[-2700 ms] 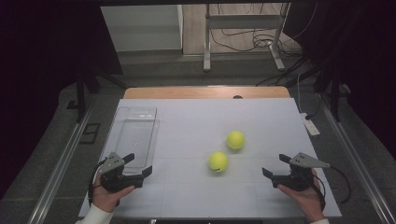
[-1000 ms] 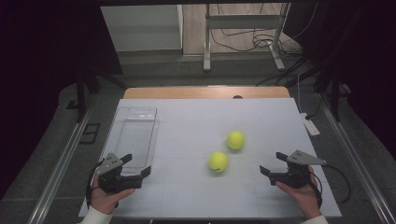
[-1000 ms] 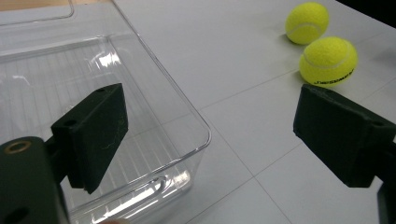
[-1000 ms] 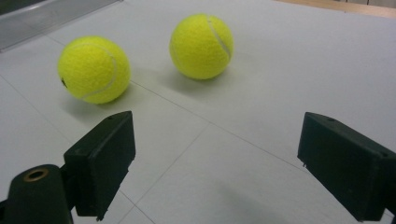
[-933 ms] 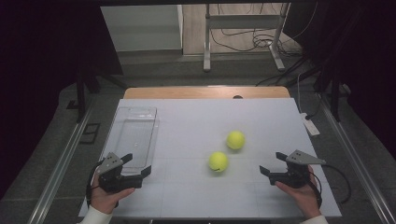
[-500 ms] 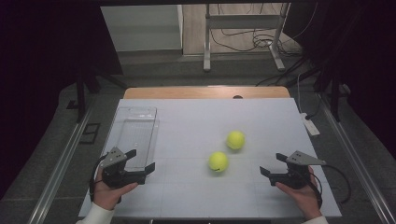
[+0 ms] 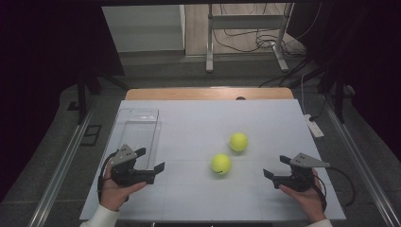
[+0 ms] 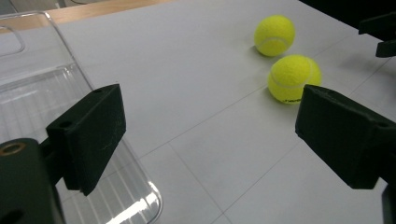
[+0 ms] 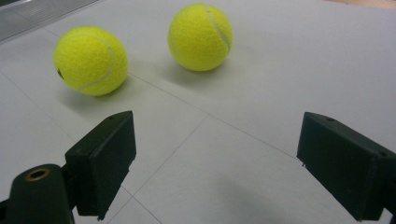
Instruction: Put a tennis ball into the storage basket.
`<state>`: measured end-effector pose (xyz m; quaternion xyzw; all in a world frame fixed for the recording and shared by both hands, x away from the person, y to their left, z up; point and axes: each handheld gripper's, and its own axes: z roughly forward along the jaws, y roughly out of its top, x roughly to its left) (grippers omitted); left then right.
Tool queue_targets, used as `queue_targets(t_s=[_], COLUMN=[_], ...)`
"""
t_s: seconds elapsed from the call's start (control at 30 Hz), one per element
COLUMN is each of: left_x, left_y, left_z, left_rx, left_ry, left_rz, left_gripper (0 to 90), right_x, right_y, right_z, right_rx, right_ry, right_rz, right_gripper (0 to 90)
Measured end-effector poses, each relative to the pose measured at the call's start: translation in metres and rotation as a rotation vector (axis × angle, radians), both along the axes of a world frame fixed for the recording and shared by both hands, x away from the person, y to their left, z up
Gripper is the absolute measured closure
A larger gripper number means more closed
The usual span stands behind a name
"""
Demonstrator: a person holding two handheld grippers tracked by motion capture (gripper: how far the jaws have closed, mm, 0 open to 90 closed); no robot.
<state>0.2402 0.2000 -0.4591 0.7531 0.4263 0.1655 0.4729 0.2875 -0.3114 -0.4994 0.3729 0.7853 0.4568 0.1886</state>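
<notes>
Tennis balls, two of them, lay on the white table sheet (image 7: pixel 198 118) between the two grippers. The nearer ball (image 7: pixel 221 163) sat toward the person's edge, and the farther ball (image 7: pixel 239 141) lay just beyond it and a little to the person's right, the two close but apart. Being round, neither offered a long axis, so any approach line would have served.

The left gripper (image 7: pixel 151 161) hovered at the near end of the clear plastic tray (image 7: pixel 142 118), its jaws spread wide with nothing between them; they had just been opening. In the left gripper view the nearer ball (image 8: pixel 294 78) showed ahead and off toward the right-hand jaw, with the farther ball (image 8: pixel 274 35) behind it.

The right gripper (image 7: pixel 276 166) rested near the table's right front, its jaws likewise parted and empty, pointed toward the balls. In the right gripper view the nearer ball (image 9: pixel 91 60) lay ahead to the left and the farther ball (image 9: pixel 201 37) ahead near the middle. By the look of it, the right gripper stood somewhat closer to the nearer ball than the left one did.

The tray stood empty along the table's left side, well apart from both balls. A wooden edge (image 7: pixel 208 93) showed at the far side, and beyond it a dim room with a metal stand (image 7: pixel 246 33) and loose cables on the floor.
</notes>
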Motion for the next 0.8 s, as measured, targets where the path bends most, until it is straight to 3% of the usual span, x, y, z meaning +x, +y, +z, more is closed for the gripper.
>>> queue_targets(t_s=[0.8], left_x=[0.016], left_y=[-0.024], left_z=[0.005], left_rx=[-0.01], left_ry=[0.028], left_rz=[-0.088], left_gripper=[9.2], right_x=[0.001], right_y=[0.001], right_z=[-0.001], right_rx=[-0.013], right_ry=[-0.003], right_rz=[-0.003], right_gripper=[12.3])
